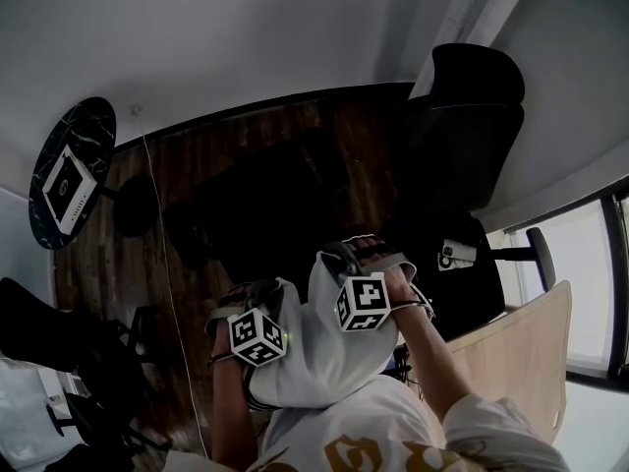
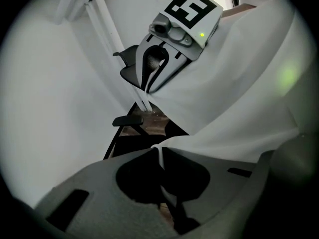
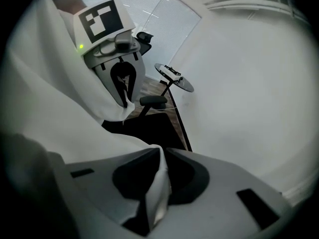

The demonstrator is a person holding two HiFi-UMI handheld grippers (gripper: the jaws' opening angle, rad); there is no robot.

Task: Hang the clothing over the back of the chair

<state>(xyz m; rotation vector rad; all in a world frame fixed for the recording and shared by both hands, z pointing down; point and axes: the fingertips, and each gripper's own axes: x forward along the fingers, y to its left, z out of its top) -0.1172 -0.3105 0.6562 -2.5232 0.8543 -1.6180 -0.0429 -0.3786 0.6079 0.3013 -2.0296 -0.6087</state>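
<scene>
Dark wood flooring [image 1: 246, 155] is showing beneath the black chair [image 1: 462, 155] in the head view, where the white clothing [image 1: 324, 362] is hanging near that chair's seat between the left gripper [image 1: 251, 318] and right gripper [image 1: 366, 285]. Left gripper view: its jaws are pinching a clothing edge. Right gripper view: its jaws are pinching another fold.

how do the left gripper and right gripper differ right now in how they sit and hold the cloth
The left gripper pinches a thin edge of the white garment; the right gripper pinches a thicker, bunched fold. In the head view the right gripper sits higher in the picture, nearer the black chair; the left gripper sits lower, nearer the person. Both are shut on the garment, which stretches between them.
</scene>
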